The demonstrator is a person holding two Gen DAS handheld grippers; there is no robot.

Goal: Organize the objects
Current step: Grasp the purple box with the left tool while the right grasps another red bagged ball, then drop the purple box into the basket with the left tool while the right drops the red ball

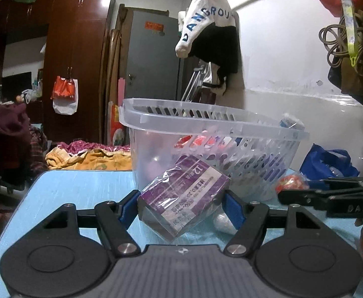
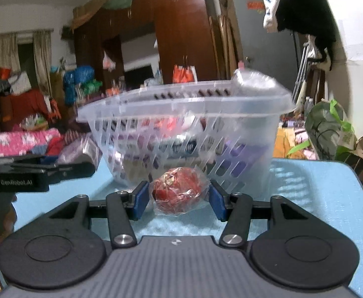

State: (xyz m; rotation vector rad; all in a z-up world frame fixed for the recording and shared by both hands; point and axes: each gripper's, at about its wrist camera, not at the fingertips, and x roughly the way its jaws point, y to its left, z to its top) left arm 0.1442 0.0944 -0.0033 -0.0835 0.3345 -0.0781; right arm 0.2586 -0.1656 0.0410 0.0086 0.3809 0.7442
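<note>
My left gripper [image 1: 181, 207] is shut on a purple box [image 1: 183, 198] wrapped in clear plastic, tilted and lifted a little off the blue table [image 1: 69, 188]. My right gripper [image 2: 179, 200] is shut on a red round item in crinkly wrap [image 2: 179, 193], low over the table. Just beyond both stands a clear slotted plastic basket [image 1: 206, 124] holding several packets. In the right wrist view the basket [image 2: 181, 109] fills the middle, and the left gripper [image 2: 87, 167] with the purple box [image 2: 79, 151] shows at the left edge.
A wrapped item [image 2: 256, 82] rests on the basket's far rim. A small white object [image 1: 223, 221] lies on the table under the box. A blue bag [image 1: 328, 161] sits right of the basket. A green-handled bag [image 2: 330, 129] stands beyond the table's far right corner.
</note>
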